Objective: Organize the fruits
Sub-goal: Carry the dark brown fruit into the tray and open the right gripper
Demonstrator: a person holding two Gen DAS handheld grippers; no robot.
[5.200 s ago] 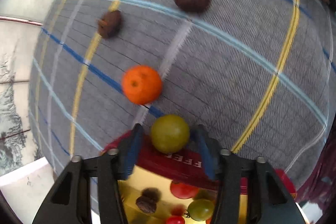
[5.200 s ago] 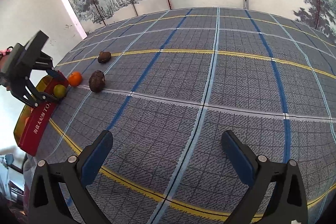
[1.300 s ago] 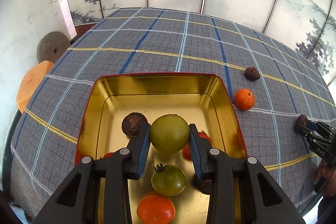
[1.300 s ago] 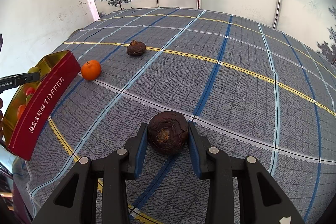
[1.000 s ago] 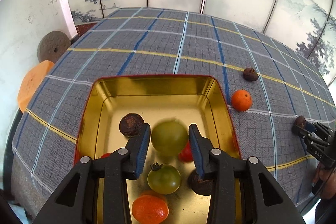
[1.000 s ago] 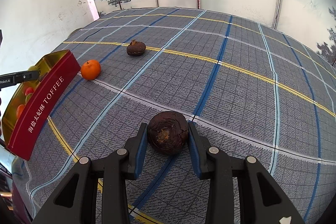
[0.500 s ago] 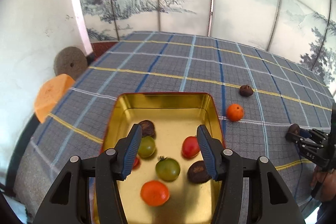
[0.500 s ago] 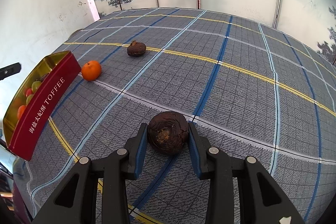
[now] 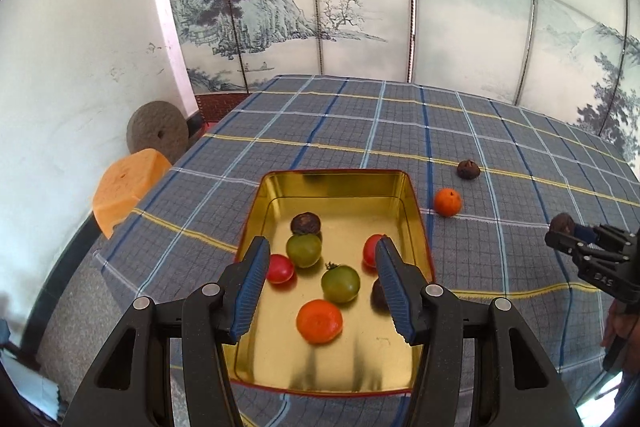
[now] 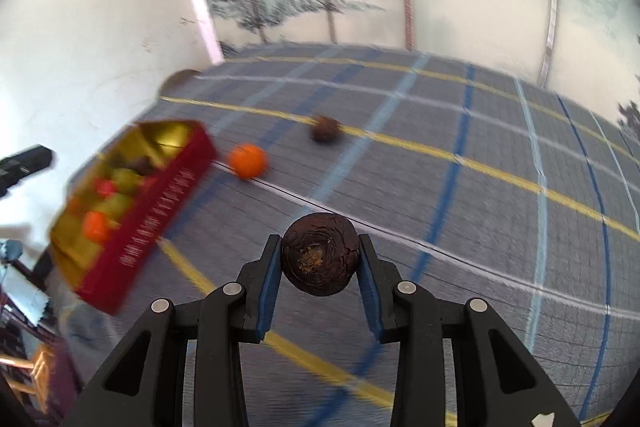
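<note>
Over the near edge of the bench [image 9: 500,255], the left tongs [image 9: 320,279] hang above a gold tin [image 9: 336,187] with red sides. Their jaws have just been opening and now stand apart with nothing between them. Inside the tin lie an orange fruit [image 9: 319,321], a green tomato [image 9: 340,283], a second green one [image 9: 303,250], two red tomatoes [image 9: 280,268] and dark brown fruits [image 9: 305,223]. Off toward the right side of the bench, the right tongs [image 10: 319,259] are squeezed tight on a dark brown round fruit [image 10: 319,254], and it is lifted up off the checked cloth. That picture is blurry. Just past the tin's right side, a loose orange [image 9: 448,202] sits on the cloth. A little farther back lies another dark brown fruit [image 9: 468,169], near a yellow stripe. Beyond the bench's left edge are an orange stool [image 9: 128,187] and a round grey stone [image 9: 157,133] by the white wall. Behind the far edge stand painted screens [image 9: 280,7] with trees and hills.
</note>
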